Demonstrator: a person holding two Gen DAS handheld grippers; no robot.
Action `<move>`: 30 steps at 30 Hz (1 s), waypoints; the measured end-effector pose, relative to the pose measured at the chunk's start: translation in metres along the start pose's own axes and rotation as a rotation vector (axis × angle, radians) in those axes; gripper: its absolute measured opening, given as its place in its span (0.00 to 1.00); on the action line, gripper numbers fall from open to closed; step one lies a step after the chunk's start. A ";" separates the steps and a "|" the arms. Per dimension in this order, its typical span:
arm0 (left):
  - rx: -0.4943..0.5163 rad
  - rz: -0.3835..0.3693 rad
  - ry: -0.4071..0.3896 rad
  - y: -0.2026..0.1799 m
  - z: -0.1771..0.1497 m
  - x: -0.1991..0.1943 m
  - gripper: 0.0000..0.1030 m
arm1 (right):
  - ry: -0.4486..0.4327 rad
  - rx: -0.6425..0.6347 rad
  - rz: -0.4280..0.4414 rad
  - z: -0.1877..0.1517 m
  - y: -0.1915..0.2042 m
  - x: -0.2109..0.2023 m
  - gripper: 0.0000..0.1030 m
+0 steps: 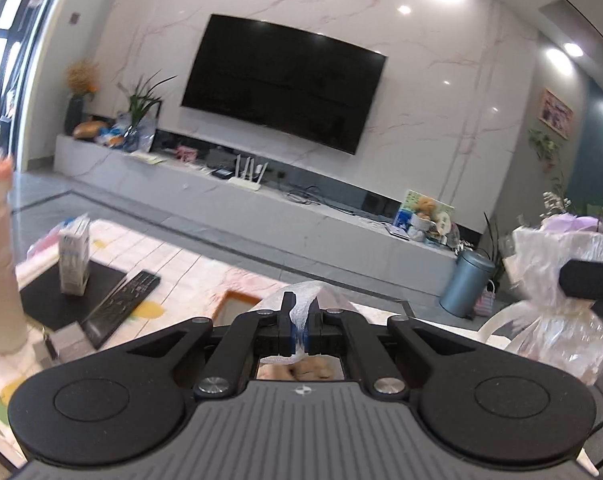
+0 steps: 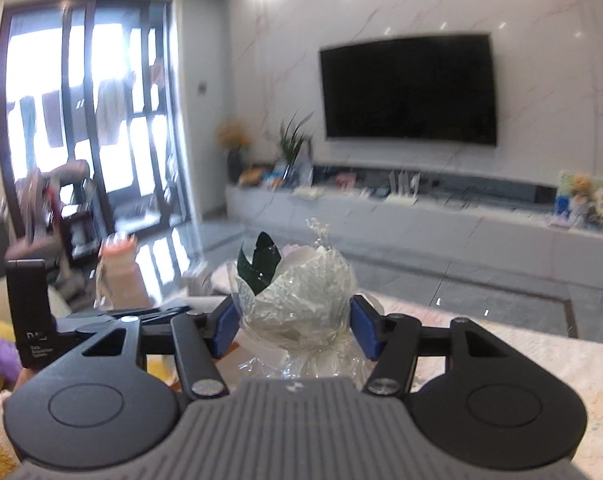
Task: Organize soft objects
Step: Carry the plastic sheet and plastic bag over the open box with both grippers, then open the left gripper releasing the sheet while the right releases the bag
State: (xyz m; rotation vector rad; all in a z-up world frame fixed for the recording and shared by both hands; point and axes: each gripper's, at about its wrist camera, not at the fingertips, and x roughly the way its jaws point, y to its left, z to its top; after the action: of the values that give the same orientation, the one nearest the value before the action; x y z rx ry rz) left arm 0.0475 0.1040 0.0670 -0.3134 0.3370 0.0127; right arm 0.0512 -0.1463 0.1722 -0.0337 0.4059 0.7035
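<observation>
Left wrist view shows your left gripper with its jaws pinched tight on a strip of clear, crinkled plastic wrap; the film rises between the fingers and bulges just ahead of their tips. Through the gap under the jaws a bit of tan plush shows, too little to identify. Ahead and to the left of this gripper lie a black remote and an upright milk carton on the marble-patterned table. At the far right of the same view sits a cellophane-wrapped bundle with a dark finger of your other gripper across it.

Right wrist view shows your right gripper at about half width, its blue pads pressing both sides of a soft white object wrapped in clear cellophane, with a dark green leaf poking from its top left. You hold it up clear of the table edge below. Beyond it, the wall TV and the long grey console are blurred.
</observation>
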 end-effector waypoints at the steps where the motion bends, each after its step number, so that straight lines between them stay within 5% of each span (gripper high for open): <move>1: -0.012 0.002 0.015 0.007 -0.003 0.004 0.03 | 0.020 -0.018 0.006 -0.001 0.007 0.009 0.57; 12: -0.049 0.013 0.120 0.039 -0.022 0.034 0.03 | 0.245 -0.068 -0.036 -0.023 0.020 0.103 0.56; 20: -0.013 0.016 0.326 0.039 -0.040 0.048 0.08 | 0.366 -0.086 -0.062 -0.032 0.005 0.154 0.56; 24: -0.034 -0.072 0.305 0.039 -0.038 0.036 0.58 | 0.398 -0.092 -0.079 -0.037 0.003 0.163 0.55; 28: -0.073 -0.091 0.287 0.044 -0.032 0.024 0.79 | 0.404 -0.068 -0.087 -0.038 -0.004 0.164 0.55; 30: -0.121 -0.099 0.211 0.049 -0.022 0.012 0.79 | 0.405 -0.066 -0.086 -0.038 -0.004 0.163 0.55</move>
State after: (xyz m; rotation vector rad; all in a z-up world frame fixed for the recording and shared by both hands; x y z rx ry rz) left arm 0.0482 0.1432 0.0285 -0.4527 0.5313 -0.0980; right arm 0.1523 -0.0546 0.0757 -0.2578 0.7645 0.6242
